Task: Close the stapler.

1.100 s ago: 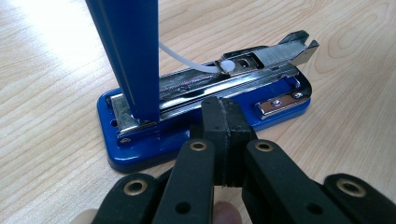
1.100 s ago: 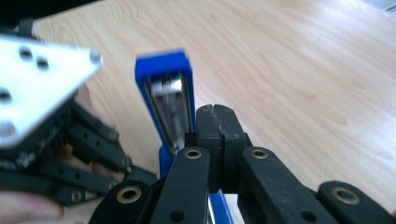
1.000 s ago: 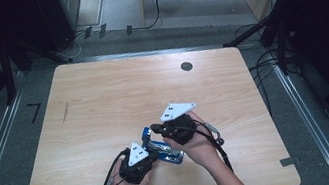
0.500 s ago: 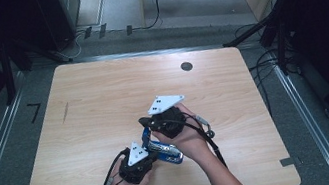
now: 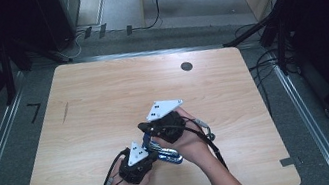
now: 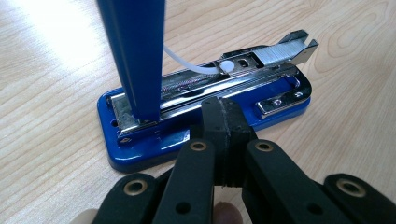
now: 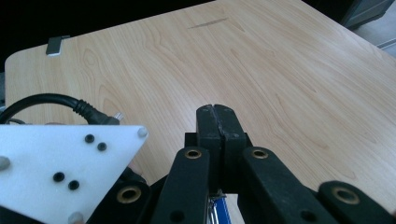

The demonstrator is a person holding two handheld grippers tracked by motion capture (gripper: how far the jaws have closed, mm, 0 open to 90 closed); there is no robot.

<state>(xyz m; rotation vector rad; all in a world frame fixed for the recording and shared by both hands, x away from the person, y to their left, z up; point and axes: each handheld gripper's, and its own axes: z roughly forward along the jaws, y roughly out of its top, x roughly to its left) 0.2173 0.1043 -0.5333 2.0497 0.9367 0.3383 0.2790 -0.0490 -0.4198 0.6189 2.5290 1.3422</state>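
A blue stapler (image 6: 154,140) lies opened on the wooden table (image 5: 102,98) near its front edge, also seen from above as the stapler (image 5: 168,155). Its blue lid (image 6: 135,51) stands almost upright over the bare metal staple channel (image 6: 280,49). My left gripper (image 6: 223,112) is shut, its tip right at the base's near edge, nothing between the jaws. My right gripper (image 7: 215,116) is shut too and hangs above the stapler, pointing across the table; a bit of blue shows under its jaws. From above, the left gripper (image 5: 149,151) and right gripper (image 5: 143,126) sit close together.
A dark round grommet (image 5: 186,66) sits at the table's far side. The left gripper's white plate (image 7: 60,168) and cable (image 7: 56,102) crowd the right gripper view's lower left. Dark floor, rails and cables surround the table.
The right hand and its gripper have moved left and slightly up over the stapler. The left gripper has stayed in place.
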